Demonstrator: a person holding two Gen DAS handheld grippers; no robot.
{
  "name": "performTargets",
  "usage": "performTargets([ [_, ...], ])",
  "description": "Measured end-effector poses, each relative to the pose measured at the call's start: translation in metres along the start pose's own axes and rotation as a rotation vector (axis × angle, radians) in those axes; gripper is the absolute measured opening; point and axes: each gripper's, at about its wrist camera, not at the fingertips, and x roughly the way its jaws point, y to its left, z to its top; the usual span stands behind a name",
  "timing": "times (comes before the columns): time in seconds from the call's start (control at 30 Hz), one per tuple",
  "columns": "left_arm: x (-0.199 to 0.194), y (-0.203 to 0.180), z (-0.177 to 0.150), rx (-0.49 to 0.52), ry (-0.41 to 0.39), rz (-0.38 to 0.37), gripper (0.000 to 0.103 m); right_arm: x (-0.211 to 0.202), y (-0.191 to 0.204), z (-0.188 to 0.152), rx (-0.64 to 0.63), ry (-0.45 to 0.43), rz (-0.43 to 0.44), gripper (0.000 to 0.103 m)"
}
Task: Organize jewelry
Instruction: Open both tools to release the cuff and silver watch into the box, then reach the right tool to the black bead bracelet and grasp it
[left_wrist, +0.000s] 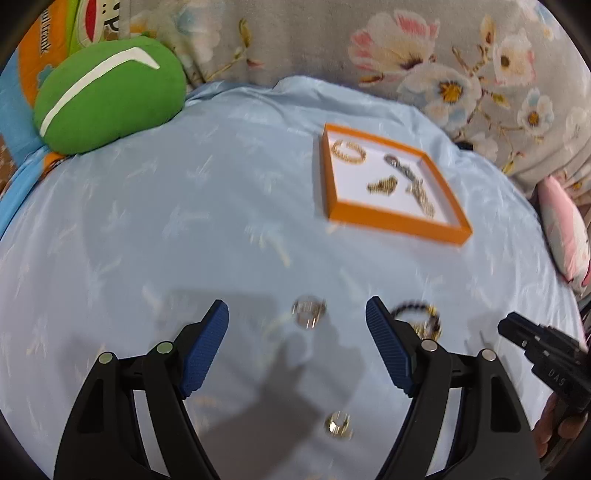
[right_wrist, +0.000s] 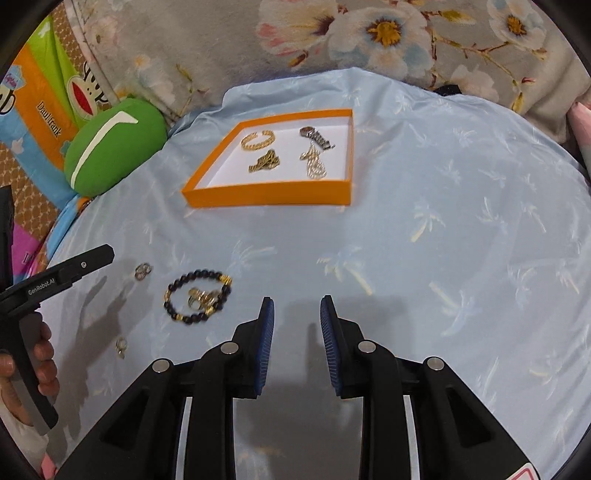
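Pale blue sheet (right_wrist: 424, 240) w/ palm print covers the bed. Green cushion (right_wrist: 114, 147) sits at its far left edge. Orange tray (right_wrist: 266, 195) lies mid-sheet w/ gold bangle (right_wrist: 258, 140), watch (right_wrist: 317, 138) & two gold chains inside. Left gripper (left_wrist: 297, 332) hovers over the sheet, fingers wide apart, nothing btwn them but a ring (left_wrist: 308, 312) lying below. Right gripper (right_wrist: 297, 328): fingers narrowly apart, empty. Black bead bracelet (right_wrist: 197, 295) lies loose on the sheet near it, small gold pieces inside its loop.

Motion-blurred rings (left_wrist: 308, 311) on bedsheet (left_wrist: 221, 206)
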Motion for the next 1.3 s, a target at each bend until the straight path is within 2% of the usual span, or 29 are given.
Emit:
performTargets([
  [0.1,-0.006,0.0,-0.027,-0.002,0.03,-0.011,0.074,0.001,0.013,-0.014,-0.018,0.021,0.012,0.026],
  [0.27,-0.003,0.001,-0.055,-0.029,0.078,-0.018,0.074,0.005,0.025,-0.015,0.007,0.032,0.056,0.026],
  [0.37,-0.007,-0.003,-0.061,-0.001,0.06,0.002,0.074,0.006,0.033,-0.011,0.005,0.029,0.068,0.026],
  [0.77,-0.015,0.011,-0.064,-0.061,0.037,-0.015,0.074,0.02,0.087,-0.001,-0.136,0.055,0.169,0.025],
  [1.03,-0.021,0.03,-0.063,-0.107,0.027,-0.005,0.075,0.055,0.112,0.014,-0.24,0.104,0.141,0.025],
  [1.07,-0.022,0.032,-0.063,-0.106,0.026,-0.005,0.075,0.059,0.114,0.014,-0.25,0.11,0.132,0.023],
  [1.17,-0.023,0.034,-0.064,-0.099,0.032,-0.011,0.075,0.069,0.117,0.012,-0.28,0.103,0.09,0.009],
  [1.3,-0.023,0.032,-0.066,-0.09,0.041,-0.017,0.075,0.066,0.117,0.016,-0.284,0.076,0.084,0.007],
])
